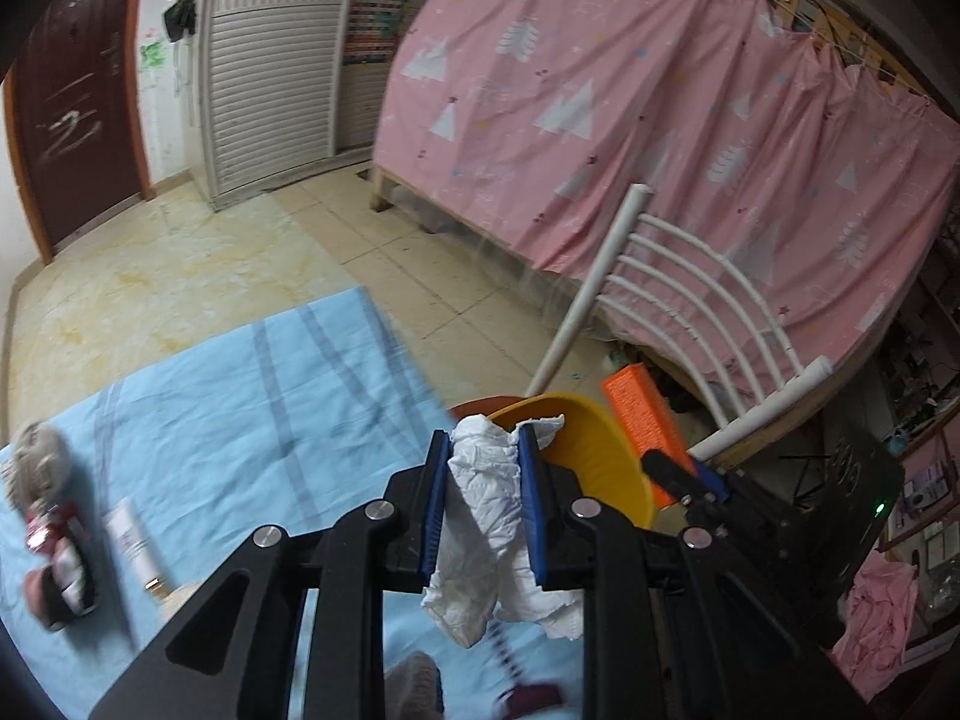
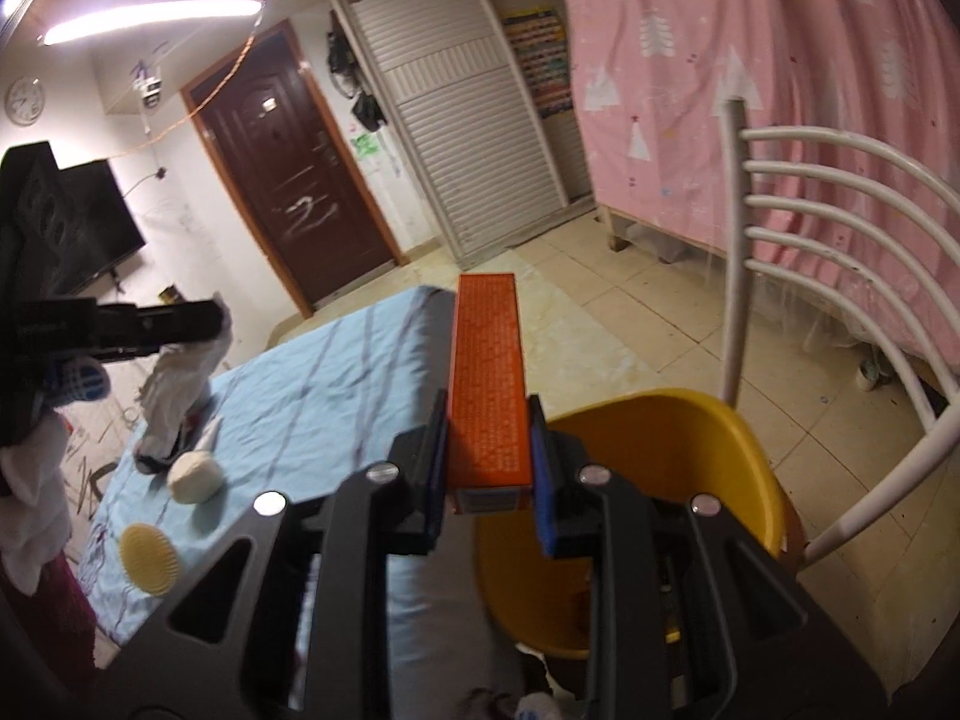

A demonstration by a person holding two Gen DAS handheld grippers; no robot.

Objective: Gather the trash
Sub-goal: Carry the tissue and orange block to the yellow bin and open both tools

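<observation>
My left gripper (image 1: 483, 441) is shut on a crumpled white tissue (image 1: 492, 516), which hangs down between its blue pads near the rim of the yellow bin (image 1: 594, 450). In the right wrist view that same gripper (image 2: 198, 324) shows at the left with the tissue (image 2: 180, 384) dangling over the blue cloth. My right gripper (image 2: 489, 402) is shut on a long orange box (image 2: 489, 378), held beside the yellow bin (image 2: 690, 438). The orange box (image 1: 636, 414) also shows in the left wrist view, past the bin.
A blue striped cloth (image 1: 228, 396) covers the table and carries a white tube (image 1: 135, 546), a stuffed toy (image 1: 48, 510), a white round lump (image 2: 195, 477) and a yellow round brush (image 2: 149, 555). A white slatted chair (image 2: 840, 276) stands behind the bin, before a pink curtain (image 1: 630, 102).
</observation>
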